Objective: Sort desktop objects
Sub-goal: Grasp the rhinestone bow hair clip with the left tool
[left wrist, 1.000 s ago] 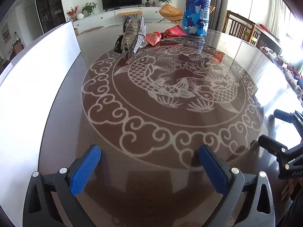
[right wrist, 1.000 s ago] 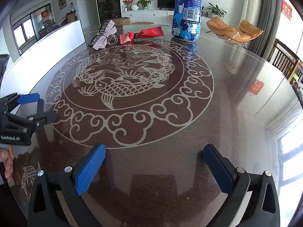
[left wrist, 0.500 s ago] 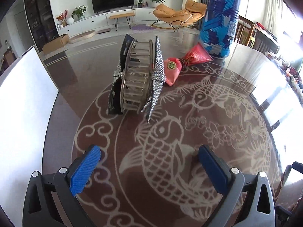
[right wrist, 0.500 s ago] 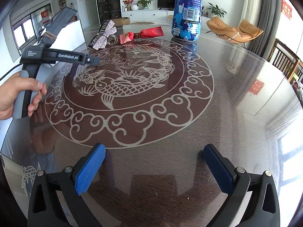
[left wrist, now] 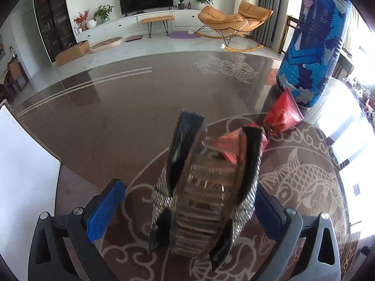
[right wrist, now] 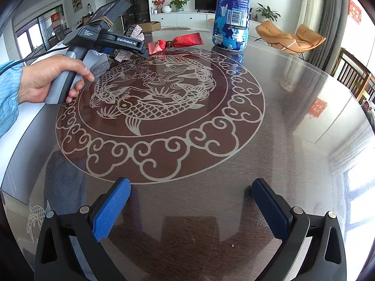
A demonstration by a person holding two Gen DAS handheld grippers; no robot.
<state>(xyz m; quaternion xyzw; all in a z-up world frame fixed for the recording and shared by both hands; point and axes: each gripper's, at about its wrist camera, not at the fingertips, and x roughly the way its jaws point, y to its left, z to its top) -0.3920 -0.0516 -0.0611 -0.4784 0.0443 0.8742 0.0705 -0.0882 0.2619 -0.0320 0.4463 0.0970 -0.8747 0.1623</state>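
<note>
I see a glossy table point(right wrist: 269, 126), dark wood grain under a smooth reflective top with pale etched patterning. The hair clip point(left wrist: 206, 201) shows shiny metal teeth, rough glittering sequin cloth and black matt backing. The red packet point(right wrist: 178, 42) looks like crinkled glossy foil. My pads point(right wrist: 110, 210) are blue textured rubber on matt black plastic.

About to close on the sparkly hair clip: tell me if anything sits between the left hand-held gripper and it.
Nothing visible blocks it. The left hand-held gripper is open, and the sparkly hair clip already sits between its fingers. The red packet lies just beyond the clip, and the blue bottle stands farther back to the right.
</note>
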